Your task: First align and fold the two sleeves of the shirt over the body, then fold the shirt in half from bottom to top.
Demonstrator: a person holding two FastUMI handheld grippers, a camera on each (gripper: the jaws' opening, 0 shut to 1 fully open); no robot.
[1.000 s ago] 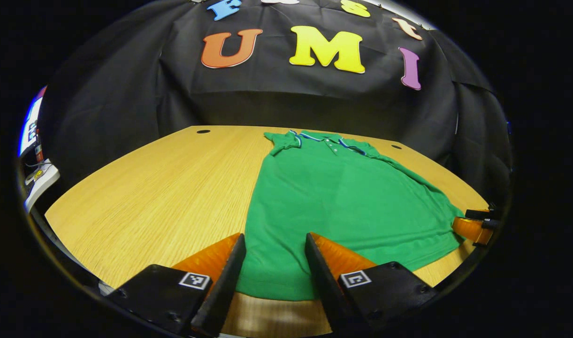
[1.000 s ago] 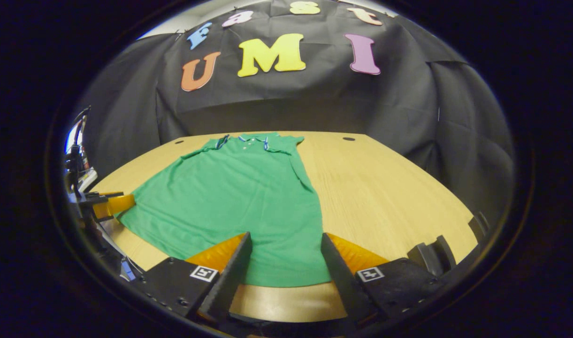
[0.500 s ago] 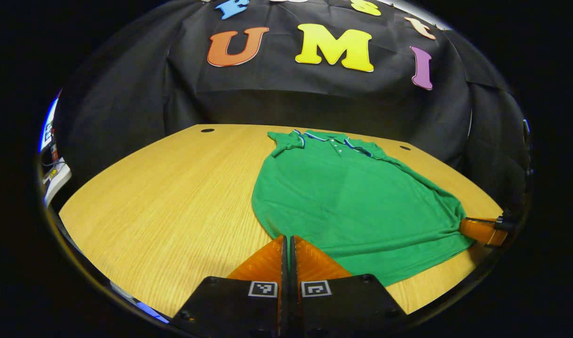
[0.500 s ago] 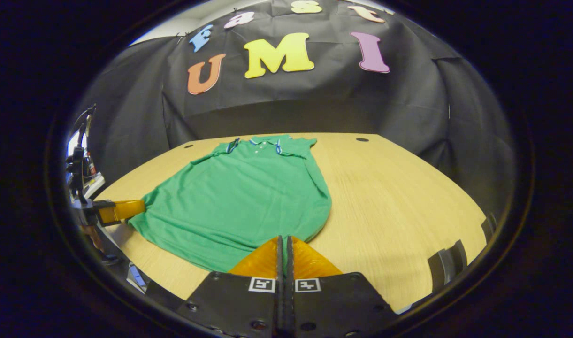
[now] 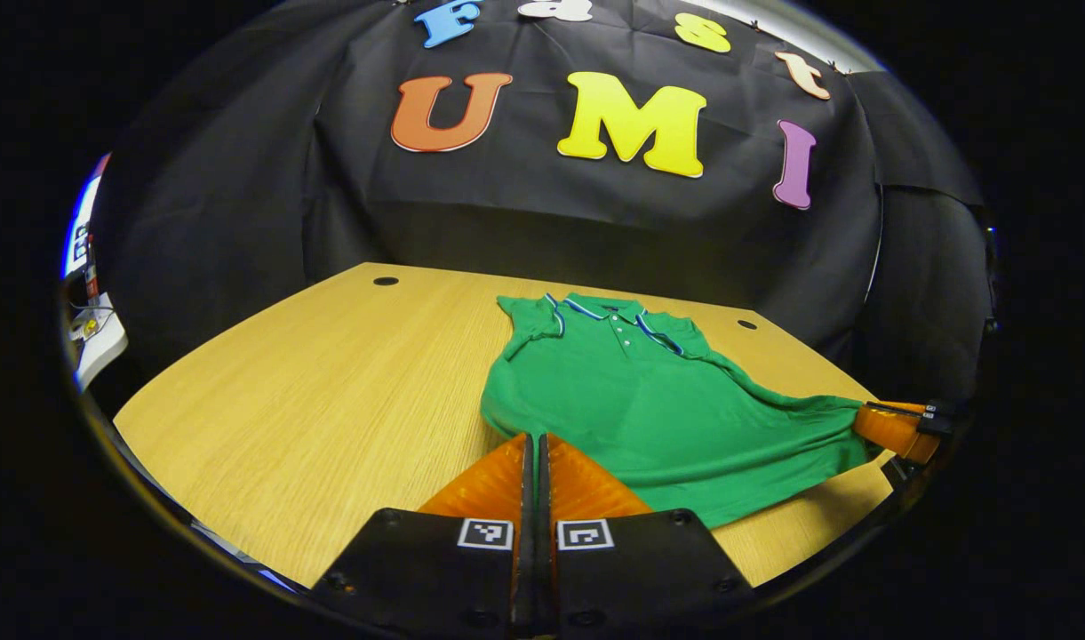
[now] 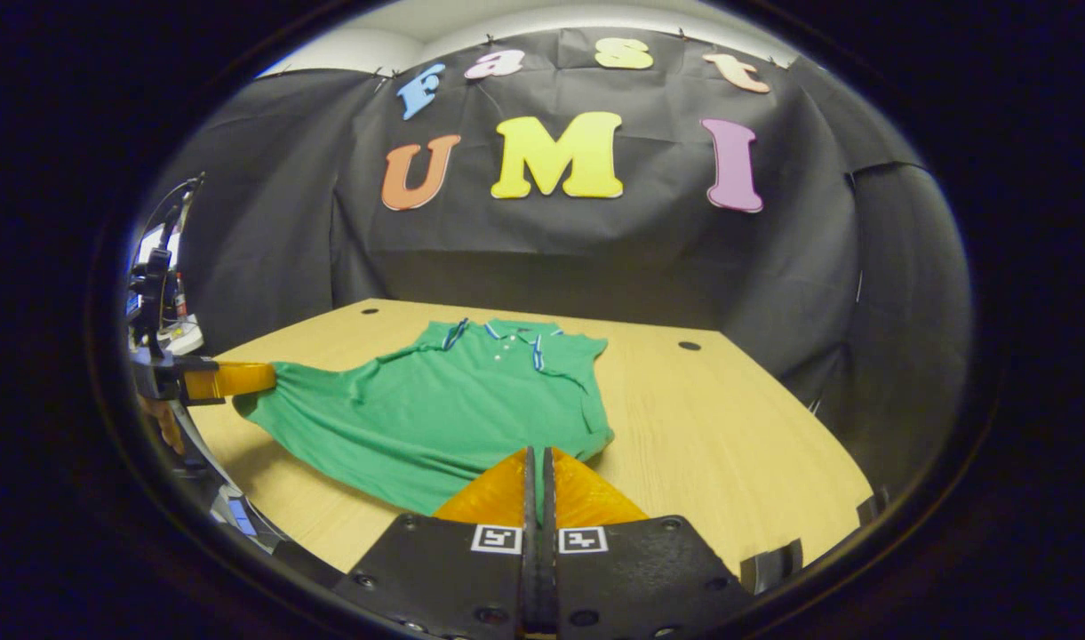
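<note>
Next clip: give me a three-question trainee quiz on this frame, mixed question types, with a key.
1. True or false: the left claw is open above the shirt.
2. Which part of the shirt lies farthest from both claws? A. hem B. collar C. the shirt's middle
3. Fill in: the right claw is shut on the shirt's near ____, lifted off the table.

Key: 1. False, it is shut on the shirt. 2. B. 3. edge.

Wooden table (image 5: 329,391), two grommet holes (image 5: 386,281)
</note>
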